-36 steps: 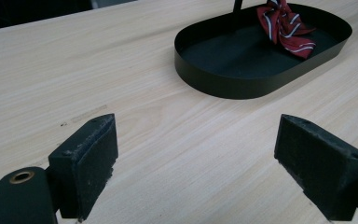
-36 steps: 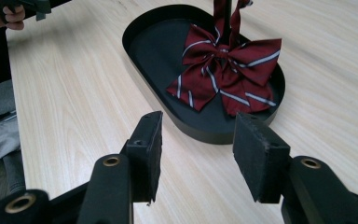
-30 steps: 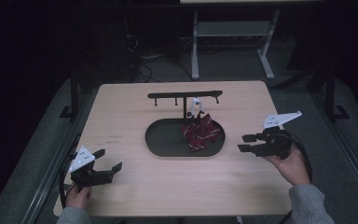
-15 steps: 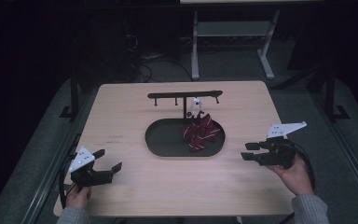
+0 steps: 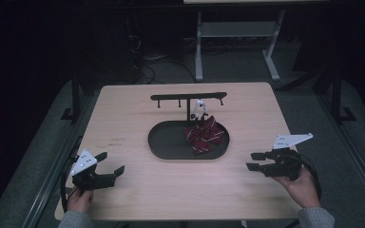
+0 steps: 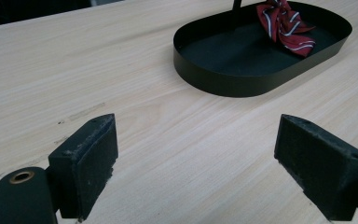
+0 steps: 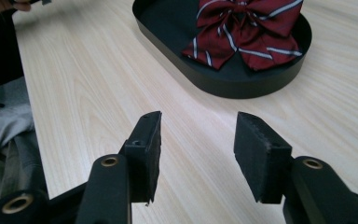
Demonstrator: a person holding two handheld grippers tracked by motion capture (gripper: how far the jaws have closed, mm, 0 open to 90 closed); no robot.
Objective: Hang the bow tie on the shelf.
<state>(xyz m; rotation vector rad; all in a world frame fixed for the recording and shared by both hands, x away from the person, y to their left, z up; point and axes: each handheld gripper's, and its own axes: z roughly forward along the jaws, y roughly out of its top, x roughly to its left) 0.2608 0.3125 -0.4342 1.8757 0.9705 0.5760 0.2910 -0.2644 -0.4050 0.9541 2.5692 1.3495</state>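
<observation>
A dark red bow tie with white stripes [image 5: 204, 134] lies in the right half of a black oval tray [image 5: 168, 147] at the table's middle, under a black T-shaped hanger stand [image 5: 188, 98]. The bow tie [image 7: 247, 29] and the tray [image 7: 242, 86] lie ahead of my right gripper [image 7: 196, 149], which is open and empty. In the high view that right gripper [image 5: 255, 161] is near the table's front right. At the front left my left gripper [image 5: 110, 164] is wide open, its pads [image 6: 91, 158] bare above the wood, with the tray [image 6: 223, 81] and bow tie [image 6: 284, 25] farther off.
The wooden table [image 5: 123, 118] has bare surface to the left and right of the tray. A small white object [image 5: 200, 106] hangs from the stand above the bow tie. A white metal frame [image 5: 233, 33] and cables sit on the dark floor behind the table.
My right gripper has drawn back from beside the tray toward the table's front right corner. The left gripper has stayed in place.
</observation>
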